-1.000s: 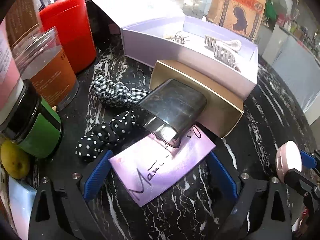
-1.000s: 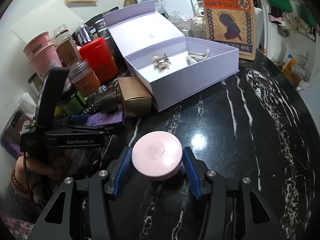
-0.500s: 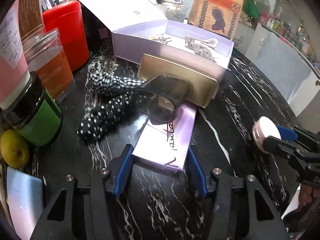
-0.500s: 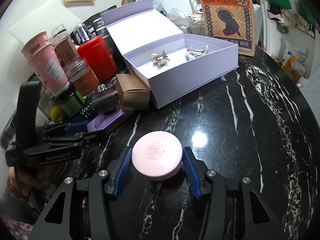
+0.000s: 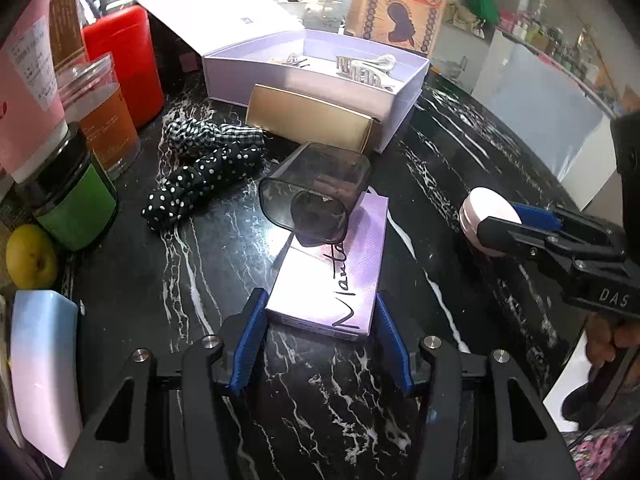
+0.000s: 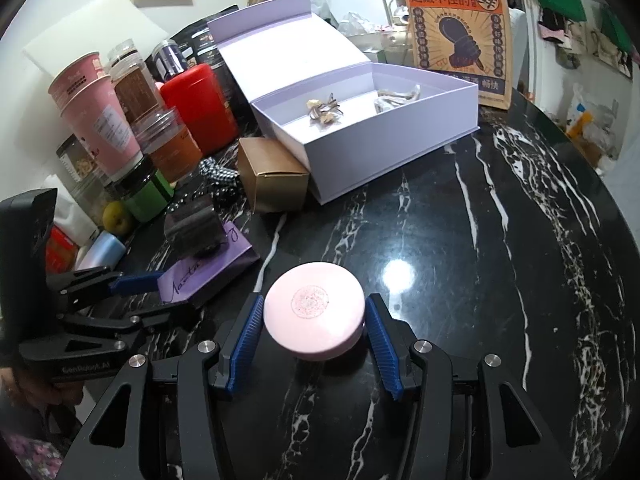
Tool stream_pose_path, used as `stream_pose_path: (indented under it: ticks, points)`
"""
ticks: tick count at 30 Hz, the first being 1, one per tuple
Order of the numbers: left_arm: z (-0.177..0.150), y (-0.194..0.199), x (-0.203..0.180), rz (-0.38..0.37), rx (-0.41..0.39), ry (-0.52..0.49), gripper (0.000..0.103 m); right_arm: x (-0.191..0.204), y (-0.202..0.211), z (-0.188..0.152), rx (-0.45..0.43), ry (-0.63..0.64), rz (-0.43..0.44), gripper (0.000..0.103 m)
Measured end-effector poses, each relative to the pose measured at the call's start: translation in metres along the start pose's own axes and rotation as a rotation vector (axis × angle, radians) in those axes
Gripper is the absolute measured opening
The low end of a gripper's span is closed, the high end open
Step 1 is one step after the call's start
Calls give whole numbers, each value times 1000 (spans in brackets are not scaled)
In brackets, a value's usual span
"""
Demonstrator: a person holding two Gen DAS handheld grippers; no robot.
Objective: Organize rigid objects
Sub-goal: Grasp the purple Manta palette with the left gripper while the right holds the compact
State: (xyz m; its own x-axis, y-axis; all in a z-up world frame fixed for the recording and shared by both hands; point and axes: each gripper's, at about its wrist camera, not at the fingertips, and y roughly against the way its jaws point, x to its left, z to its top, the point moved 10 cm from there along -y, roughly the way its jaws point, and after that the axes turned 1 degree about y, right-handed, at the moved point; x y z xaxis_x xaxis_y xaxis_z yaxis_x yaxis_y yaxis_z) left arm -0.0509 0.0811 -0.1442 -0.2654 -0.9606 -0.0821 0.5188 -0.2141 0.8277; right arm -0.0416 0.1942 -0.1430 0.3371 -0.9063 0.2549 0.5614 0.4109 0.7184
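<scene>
My left gripper [image 5: 320, 312] is shut on the near end of a flat purple box with black script [image 5: 332, 272], which lies on the black marble table. A dark smoky container [image 5: 316, 192] rests on the box's far end. My right gripper [image 6: 314, 320] is shut on a round pink compact [image 6: 314, 316] and holds it over the table; it also shows in the left wrist view [image 5: 486, 220]. The open lilac gift box [image 6: 372, 136] holds hair clips [image 6: 324, 110]. The purple box also shows in the right wrist view [image 6: 208, 268].
A gold carton [image 5: 308, 120] stands against the lilac box. Two black-and-white scrunchies [image 5: 204, 176] lie left of the dark container. A red canister [image 5: 120, 60], jars, pink cups [image 6: 92, 116] and a lemon [image 5: 30, 256] crowd the left. A snack bag [image 6: 456, 28] stands behind.
My left gripper has closed on the purple box and turned it lengthwise, drawing it away from the gold carton. The dark container rode along. My right gripper still holds the compact.
</scene>
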Motion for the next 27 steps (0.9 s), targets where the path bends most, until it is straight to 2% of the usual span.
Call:
stream_pose_path:
  ticks: [3,8,13,14,15,19,23,27]
  points:
    - [0,-3,-2,35,-4,-37,56,2,-1,-2,7,1,6,52]
    - [8,-9,0,33,-10,-33,62,4,-1,-3,7,-3,14,52]
    - [13,-13,0,25,-23,-38,62,5,0,-3,6,-2,15,52]
    - [13,-12,-1,16,-22,-43,56,5,0,-3,6,-4,15,52]
    - [13,-12,-2,3,-13,-42,54,4,0,-3,6,-7,14,52]
    - [14,-9,-6,-60,15,-10,52,0,2,-2,2,-15,8,52]
    - [20,2,-9,-122,6,37,51,-3,3,0,-2,-23,11,52]
    - [32,12,-12,-134,-27,47,50,-3,4,2,-7,-20,12,52]
